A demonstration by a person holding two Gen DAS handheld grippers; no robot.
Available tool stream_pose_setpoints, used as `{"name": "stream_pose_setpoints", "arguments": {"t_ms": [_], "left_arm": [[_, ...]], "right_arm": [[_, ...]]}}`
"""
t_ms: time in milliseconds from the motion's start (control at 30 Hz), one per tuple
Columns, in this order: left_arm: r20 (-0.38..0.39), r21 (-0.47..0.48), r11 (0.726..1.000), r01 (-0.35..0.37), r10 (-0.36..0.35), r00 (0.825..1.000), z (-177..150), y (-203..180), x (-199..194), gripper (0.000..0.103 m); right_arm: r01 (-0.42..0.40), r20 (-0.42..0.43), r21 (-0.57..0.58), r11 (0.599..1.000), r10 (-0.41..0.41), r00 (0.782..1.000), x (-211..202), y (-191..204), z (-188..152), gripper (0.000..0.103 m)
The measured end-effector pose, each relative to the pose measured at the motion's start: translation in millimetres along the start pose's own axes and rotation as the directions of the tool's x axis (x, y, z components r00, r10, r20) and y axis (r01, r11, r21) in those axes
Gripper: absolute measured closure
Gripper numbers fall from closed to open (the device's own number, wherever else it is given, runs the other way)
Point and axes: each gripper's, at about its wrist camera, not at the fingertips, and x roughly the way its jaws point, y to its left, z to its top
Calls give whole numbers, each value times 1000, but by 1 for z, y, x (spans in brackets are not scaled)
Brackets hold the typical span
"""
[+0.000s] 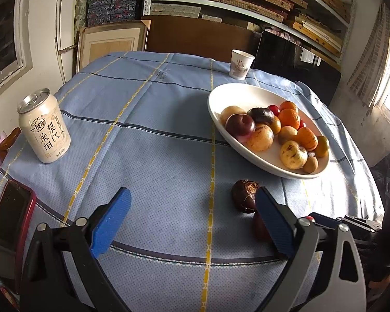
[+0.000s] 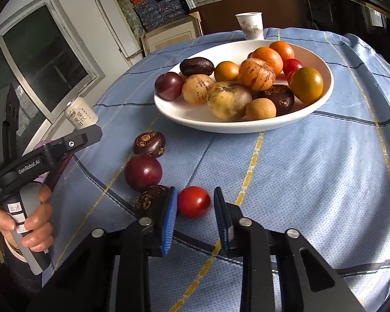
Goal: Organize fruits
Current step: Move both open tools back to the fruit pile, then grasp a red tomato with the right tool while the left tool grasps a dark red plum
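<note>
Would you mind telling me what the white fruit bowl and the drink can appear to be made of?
The white oval fruit bowl looks like glazed ceramic, judging by its glossy, thick rim; melamine is possible. The cream drink can looks like aluminium, with a bare silvery pull-tab top.

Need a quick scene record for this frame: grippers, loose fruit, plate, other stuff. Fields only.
left gripper: open, over bare cloth, holds nothing
right gripper: open, fingers either side of the tomato, not closed on it
loose fruit on cloth: tomato, plum, two water chestnuts
plate: white, piled with mixed fruit, beyond the loose ones
other items: can, paper cup, phone
surface: blue cloth
</note>
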Motion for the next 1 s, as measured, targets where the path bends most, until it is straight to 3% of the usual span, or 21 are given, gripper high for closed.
{"name": "stream_pose_setpoints", "arguments": {"t_ms": [300,467,533,700,833,1000], "left_arm": [[-26,8,1000,18,-18,999,-2,-3,3,9],[-90,59,987,147,-141,986,-8,-19,8,9],[-128,65,977,205,-196,972,-12,-27,11,18],[-188,57,970,236,-222,957,-15,-39,26,34],[-228,25,965,261,-249,941,-17,-44,36,39],[-240,27,963,269,-255,937,-18,-54,41,46]], "right_arm": [[8,27,38,999,-9,1000,-8,-8,3,78],[22,43,63,998,-25,999,-11,-15,5,78],[29,47,61,998,-32,998,-12,-15,6,78],[46,59,38,998,-48,997,-13,-12,6,78],[47,66,34,998,-49,997,-15,-10,5,78],[45,71,44,998,-48,996,-16,-12,6,78]]}}
